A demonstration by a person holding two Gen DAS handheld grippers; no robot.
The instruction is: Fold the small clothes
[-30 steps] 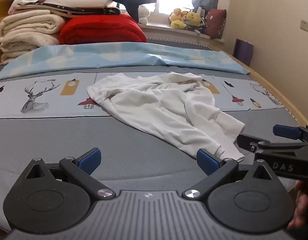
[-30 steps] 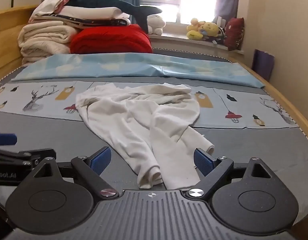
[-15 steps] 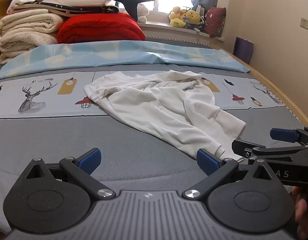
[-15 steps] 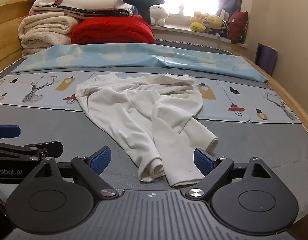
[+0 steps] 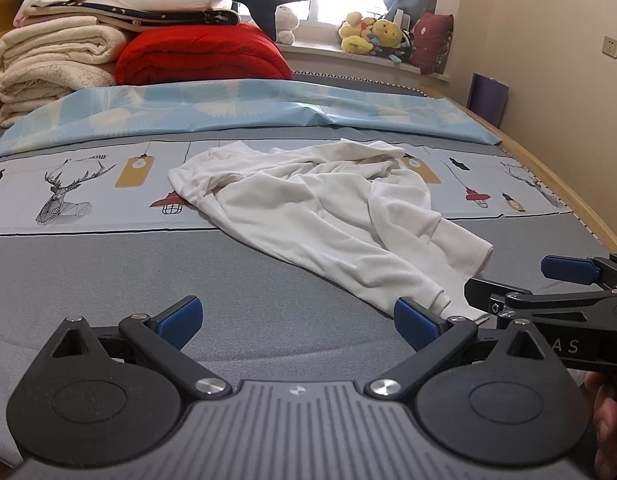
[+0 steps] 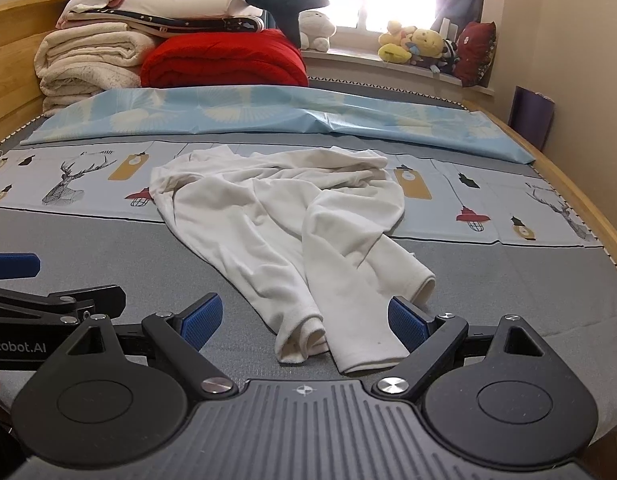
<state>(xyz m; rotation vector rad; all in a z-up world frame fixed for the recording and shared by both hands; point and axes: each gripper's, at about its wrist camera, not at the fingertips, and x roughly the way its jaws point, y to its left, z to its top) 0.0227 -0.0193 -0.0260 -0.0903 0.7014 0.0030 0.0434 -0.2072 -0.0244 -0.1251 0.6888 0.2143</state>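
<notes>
A crumpled white garment lies on the bed, with its two leg or sleeve ends pointing toward me. My left gripper is open and empty, low over the grey sheet, with the cloth's near end just beside its right fingertip. My right gripper is open too, and the garment's two cuffs lie between its blue pads without being pinched. Each gripper shows at the edge of the other's view, the right gripper at the right and the left one at the left.
The bed has a grey sheet with a printed band and a light blue cloth across the far part. Folded quilts and a red blanket are stacked at the headboard. Plush toys sit on the windowsill. A wooden bed rail runs along the right.
Both grippers have edged forward toward the garment, so its near ends now sit closer. Both stay open and the cloth has not moved.
</notes>
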